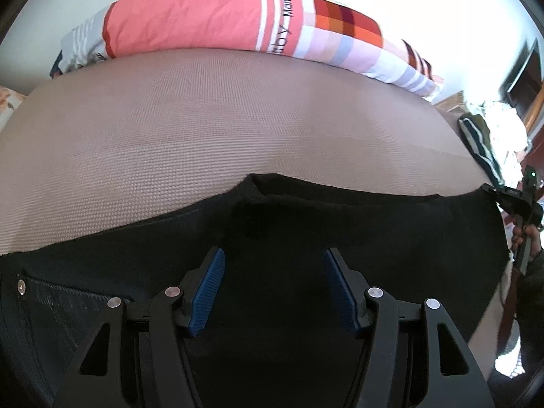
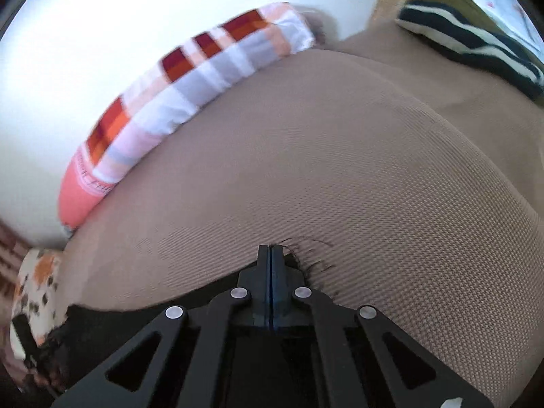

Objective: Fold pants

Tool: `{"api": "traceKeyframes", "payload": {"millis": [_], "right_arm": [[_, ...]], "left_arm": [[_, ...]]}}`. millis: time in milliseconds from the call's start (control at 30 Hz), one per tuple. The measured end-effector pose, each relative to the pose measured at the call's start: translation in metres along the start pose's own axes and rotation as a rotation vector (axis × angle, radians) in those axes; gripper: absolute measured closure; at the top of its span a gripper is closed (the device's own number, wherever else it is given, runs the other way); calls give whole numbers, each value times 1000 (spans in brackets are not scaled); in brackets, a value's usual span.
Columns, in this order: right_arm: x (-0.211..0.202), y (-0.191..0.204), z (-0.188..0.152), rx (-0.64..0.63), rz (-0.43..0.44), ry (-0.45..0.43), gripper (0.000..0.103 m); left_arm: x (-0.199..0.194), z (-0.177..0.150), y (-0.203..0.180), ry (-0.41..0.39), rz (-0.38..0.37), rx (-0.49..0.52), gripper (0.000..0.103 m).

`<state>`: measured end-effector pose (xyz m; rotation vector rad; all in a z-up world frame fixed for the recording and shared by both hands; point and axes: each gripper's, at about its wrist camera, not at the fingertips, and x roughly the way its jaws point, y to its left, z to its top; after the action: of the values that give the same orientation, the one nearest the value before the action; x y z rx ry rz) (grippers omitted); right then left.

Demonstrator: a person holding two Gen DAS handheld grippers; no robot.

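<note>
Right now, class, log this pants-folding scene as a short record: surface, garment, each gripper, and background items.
surface: tan woven mat
garment: black pants spread along the mat's near edge
left gripper: open, hovering over the pants, nothing between the pads
right gripper: shut at the frayed corner of the pants; whether fabric is pinched cannot be told
background: coral and checked pillow at the far edge; striped clothing at the right

This is a bedroom in a home. A bed with a taupe, waffle-textured woven cover (image 1: 210,125) fills both views. At twelve o'clock along its far edge lies a long coral-pink bolster pillow with printed lettering and checked orange, red and lilac patches (image 1: 190,20), against a plain white wall (image 2: 102,34). At two o'clock sits a heap of navy-and-white striped and olive clothing (image 2: 469,40).
</note>
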<state>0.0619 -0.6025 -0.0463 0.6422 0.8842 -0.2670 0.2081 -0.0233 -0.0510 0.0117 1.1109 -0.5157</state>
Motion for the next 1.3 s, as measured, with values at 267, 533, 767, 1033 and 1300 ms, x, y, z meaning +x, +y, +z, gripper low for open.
{"api": "traceKeyframes", "payload": {"millis": [267,533,767,1033,1300], "right_arm": [[5,4,5,-8,-116,76,85],[-39,72,-13,-169,-140,82,84],[46,255,-65,-461,316,419,76],[133,428,-129,-747,516,676,75],[169,466,-155,-801,530,799,78]], "left_arm": [[11,2,0,7,39,45,42],[-39,4,17,-40,59,37,42],[-69,-6,62,-7,118,4,42],[-83,-26,122,40,131,-85,42],[-87,-36,136,5,87,-69,42]]}}
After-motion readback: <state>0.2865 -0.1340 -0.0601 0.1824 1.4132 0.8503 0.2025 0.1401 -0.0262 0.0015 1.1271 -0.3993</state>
